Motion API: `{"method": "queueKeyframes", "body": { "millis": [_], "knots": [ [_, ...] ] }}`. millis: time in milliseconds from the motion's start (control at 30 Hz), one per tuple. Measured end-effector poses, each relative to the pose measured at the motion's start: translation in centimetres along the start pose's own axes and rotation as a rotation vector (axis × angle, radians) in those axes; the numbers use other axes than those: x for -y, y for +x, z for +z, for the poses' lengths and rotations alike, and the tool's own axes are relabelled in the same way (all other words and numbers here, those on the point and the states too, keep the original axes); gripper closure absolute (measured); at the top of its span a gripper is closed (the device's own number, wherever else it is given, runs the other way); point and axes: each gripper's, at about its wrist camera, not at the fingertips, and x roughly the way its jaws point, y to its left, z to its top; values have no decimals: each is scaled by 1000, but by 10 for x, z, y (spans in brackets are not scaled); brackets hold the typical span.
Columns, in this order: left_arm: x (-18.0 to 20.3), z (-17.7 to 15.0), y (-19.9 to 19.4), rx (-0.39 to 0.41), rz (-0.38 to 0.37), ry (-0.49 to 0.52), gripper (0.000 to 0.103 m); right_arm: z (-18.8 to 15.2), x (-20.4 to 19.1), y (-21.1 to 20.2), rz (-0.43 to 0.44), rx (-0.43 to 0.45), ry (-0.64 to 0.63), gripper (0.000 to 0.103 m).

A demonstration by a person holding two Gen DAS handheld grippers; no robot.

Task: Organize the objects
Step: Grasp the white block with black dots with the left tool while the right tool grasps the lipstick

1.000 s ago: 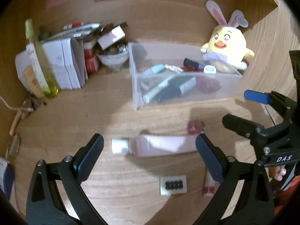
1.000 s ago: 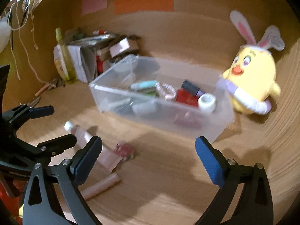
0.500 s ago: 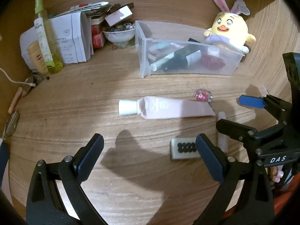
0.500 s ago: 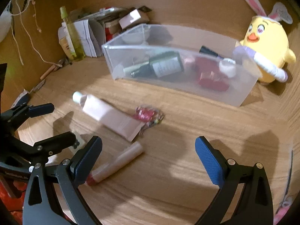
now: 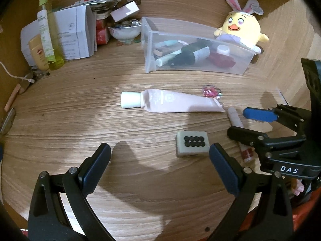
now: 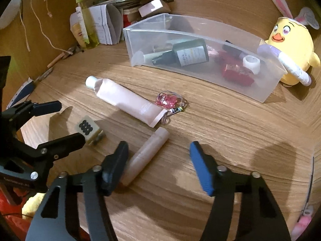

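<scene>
- Desk (image 5: pixel 60 124): wood, w/ loose cosmetics lying in front of a clear bin (image 6: pixel 268 92).
- Right gripper (image 6: pixel 158 168): fingers have just been closing, now part-way apart; pale pink lip-balm stick (image 6: pixel 148 152) lies on the desk touching the inner side of the left finger, well clear of the blue right finger, so not clamped.
- Left gripper (image 5: pixel 160 168): fingers wide apart, nothing between them; grey block w/ black dots (image 5: pixel 191 143) sits just beyond the right fingertip.
- Pink tube (image 5: pixel 172 101) w/ white cap lies flat mid-desk, betw. the bin and both grippers; its crimped end is near the lip-balm's tip.
- Pink keychain charm (image 6: pixel 170 100) rests beside the tube, on the bin side.
- Bin holds a dark bottle (image 6: pixel 186 55), a red item, a small white jar & other bits.
- Yellow chick plush (image 6: pixel 291 48) w/ bunny ears stands against the bin's far right end.
- Papers, boxes, yellow bottle (image 5: pixel 49 38) & a bowl are piled at the back left.
</scene>
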Motion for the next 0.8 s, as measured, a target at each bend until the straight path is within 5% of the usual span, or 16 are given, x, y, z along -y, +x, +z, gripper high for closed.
{"method": "queueKeyframes", "body": {
  "millis": [267,467,567,800],
  "knots": [
    [16,0,5,23,6,38,9,-6,6,-6,-50,29,-10,89],
    [21,3,10,25,5,53,40,-9,11,-9,-39,45,10,89],
    [21,5,10,27,-16,53,69,-9,14,-9,-33,47,23,89],
    [17,9,10,29,-18,24,69,-6,25,-14,-24,66,58,89]
  ]
}}
